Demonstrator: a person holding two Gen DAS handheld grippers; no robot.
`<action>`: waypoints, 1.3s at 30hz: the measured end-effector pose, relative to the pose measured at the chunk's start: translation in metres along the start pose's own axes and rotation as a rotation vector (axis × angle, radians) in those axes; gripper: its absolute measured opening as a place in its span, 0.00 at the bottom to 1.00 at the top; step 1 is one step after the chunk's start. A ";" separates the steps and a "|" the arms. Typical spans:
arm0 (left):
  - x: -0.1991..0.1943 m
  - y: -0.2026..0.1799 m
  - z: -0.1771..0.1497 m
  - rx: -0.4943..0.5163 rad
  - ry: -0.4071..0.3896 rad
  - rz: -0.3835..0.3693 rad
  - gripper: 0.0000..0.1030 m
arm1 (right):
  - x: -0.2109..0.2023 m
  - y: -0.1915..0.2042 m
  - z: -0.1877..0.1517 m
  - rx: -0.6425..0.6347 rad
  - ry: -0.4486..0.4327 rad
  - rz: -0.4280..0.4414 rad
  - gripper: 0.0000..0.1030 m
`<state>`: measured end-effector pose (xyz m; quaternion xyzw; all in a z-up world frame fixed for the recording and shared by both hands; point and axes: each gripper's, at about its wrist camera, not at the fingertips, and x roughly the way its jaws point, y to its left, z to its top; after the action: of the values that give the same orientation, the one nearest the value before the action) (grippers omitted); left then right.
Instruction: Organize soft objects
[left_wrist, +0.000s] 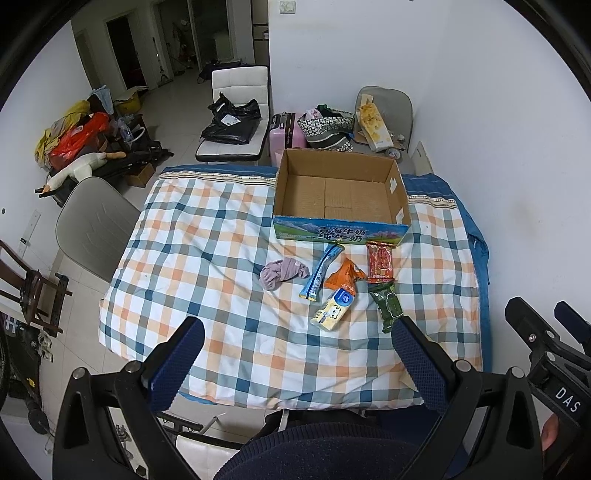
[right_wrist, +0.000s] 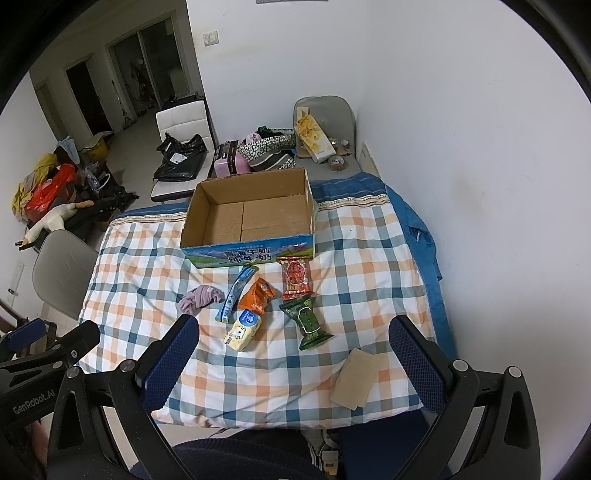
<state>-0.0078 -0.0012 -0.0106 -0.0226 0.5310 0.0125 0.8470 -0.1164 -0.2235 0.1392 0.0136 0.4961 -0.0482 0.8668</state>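
Note:
An open, empty cardboard box (left_wrist: 341, 194) (right_wrist: 251, 218) stands at the far side of the checked quilt (left_wrist: 207, 258) (right_wrist: 140, 266). In front of it lie a crumpled purple cloth (left_wrist: 282, 272) (right_wrist: 201, 297), a blue stick packet (left_wrist: 321, 271) (right_wrist: 235, 293), an orange packet (left_wrist: 344, 277) (right_wrist: 256, 294), a yellow-white packet (left_wrist: 334, 310) (right_wrist: 243, 330), a red packet (left_wrist: 380, 263) (right_wrist: 295, 278) and a green packet (left_wrist: 386, 306) (right_wrist: 306, 321). A tan folded cloth (right_wrist: 356, 376) lies near the front right. My left gripper (left_wrist: 299, 354) and right gripper (right_wrist: 291, 354) are open and empty, held above the near edge.
A grey chair (left_wrist: 92, 229) stands left of the table, another (left_wrist: 384, 110) behind the box with bags on it. A white chair (left_wrist: 236, 110) holds a black bag. A pink suitcase (left_wrist: 282, 134) and floor clutter (left_wrist: 85, 144) lie beyond. A white wall (left_wrist: 498, 147) runs along the right.

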 end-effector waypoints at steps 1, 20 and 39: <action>0.000 0.000 0.000 0.000 0.000 0.001 1.00 | 0.000 -0.001 0.000 0.001 0.000 0.001 1.00; 0.002 0.000 -0.001 -0.002 -0.006 -0.002 1.00 | -0.002 0.000 0.000 0.002 -0.005 -0.001 1.00; 0.002 0.000 -0.001 -0.002 -0.013 -0.001 1.00 | -0.001 0.000 -0.001 0.002 -0.013 -0.002 1.00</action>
<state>-0.0084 -0.0010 -0.0127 -0.0236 0.5256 0.0127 0.8503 -0.1178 -0.2236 0.1398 0.0137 0.4906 -0.0493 0.8699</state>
